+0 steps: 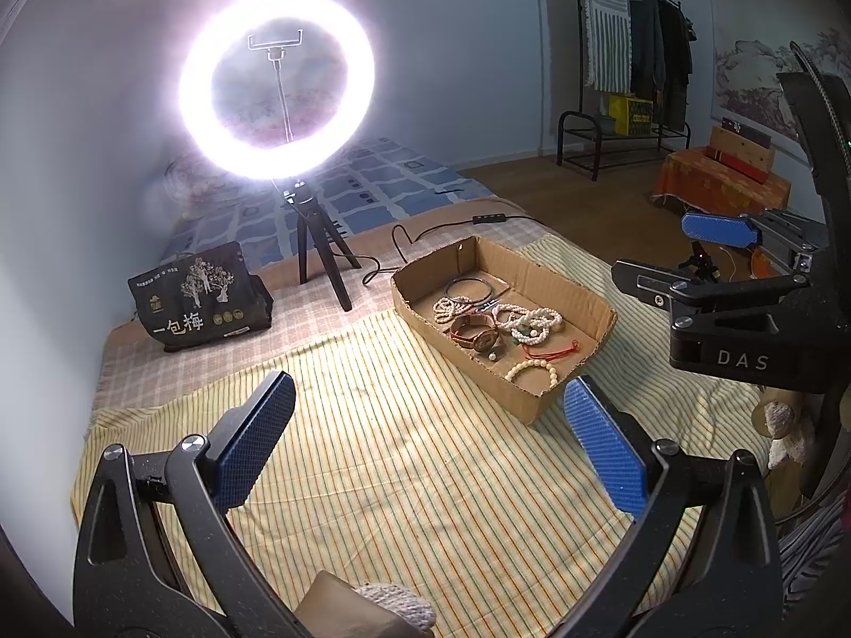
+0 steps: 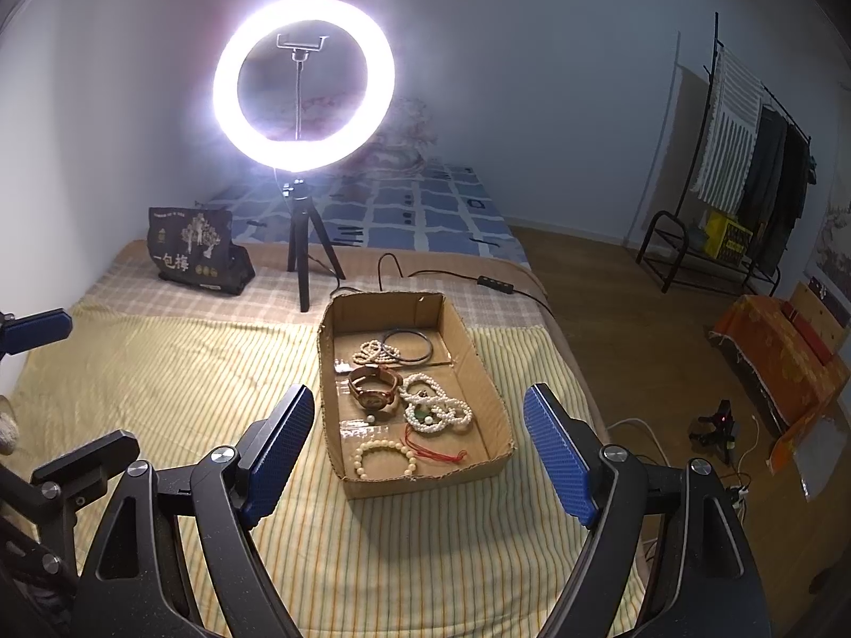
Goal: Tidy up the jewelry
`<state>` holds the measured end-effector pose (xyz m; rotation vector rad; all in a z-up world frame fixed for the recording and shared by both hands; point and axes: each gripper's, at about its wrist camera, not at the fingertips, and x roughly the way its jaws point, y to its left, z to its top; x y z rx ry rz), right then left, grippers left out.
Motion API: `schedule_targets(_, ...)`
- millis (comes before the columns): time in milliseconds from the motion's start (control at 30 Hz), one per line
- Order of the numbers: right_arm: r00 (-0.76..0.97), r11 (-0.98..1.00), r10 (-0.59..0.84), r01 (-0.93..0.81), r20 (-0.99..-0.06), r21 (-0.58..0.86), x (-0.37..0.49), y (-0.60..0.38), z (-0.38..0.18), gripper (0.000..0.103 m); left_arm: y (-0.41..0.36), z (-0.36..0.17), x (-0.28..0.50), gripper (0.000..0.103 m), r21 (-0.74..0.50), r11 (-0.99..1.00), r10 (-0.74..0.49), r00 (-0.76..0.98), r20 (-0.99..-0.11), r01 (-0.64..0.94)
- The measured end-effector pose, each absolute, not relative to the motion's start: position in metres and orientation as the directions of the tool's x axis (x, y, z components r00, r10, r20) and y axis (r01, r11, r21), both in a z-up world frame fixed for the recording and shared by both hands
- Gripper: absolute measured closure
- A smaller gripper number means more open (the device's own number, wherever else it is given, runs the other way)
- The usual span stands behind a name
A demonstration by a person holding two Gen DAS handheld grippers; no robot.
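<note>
Cardboard tray (image 2: 481, 372) sits between the right gripper's (image 2: 417, 449) spread, empty fingers; left gripper's (image 1: 428, 438) likewise over cloth.

Room, dim, lit chiefly by a ring light (image 2: 303, 82) on a small black tripod (image 2: 308, 244), standing on the bed (image 2: 159, 372) — glare washes the pale wall (image 2: 532, 80) behind. Bed covers: yellow striped cloth near, checked blanket beyond, blue patterned quilt (image 2: 425, 207) far. Black printed bag (image 2: 194, 250) far left on the bed. Wooden floor (image 2: 611, 308) right. Black clothes rack (image 2: 744, 159) with hanging garments against the far right wall — an orange-draped low stand (image 2: 771, 356) near it.
</note>
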<state>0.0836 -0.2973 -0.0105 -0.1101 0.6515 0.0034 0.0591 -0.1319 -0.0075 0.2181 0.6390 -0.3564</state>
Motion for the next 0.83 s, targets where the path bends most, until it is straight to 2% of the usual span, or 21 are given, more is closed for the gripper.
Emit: schedule_targets(833, 0.790, 0.992, -0.027, -0.052, -0.613, -0.111, 0.0839, -0.2946, -0.0116, 0.022, -0.1329, -0.0022, 0.0601, 0.000, 0.097, 0.923, -0.246, 0.763, -0.598, 0.373)
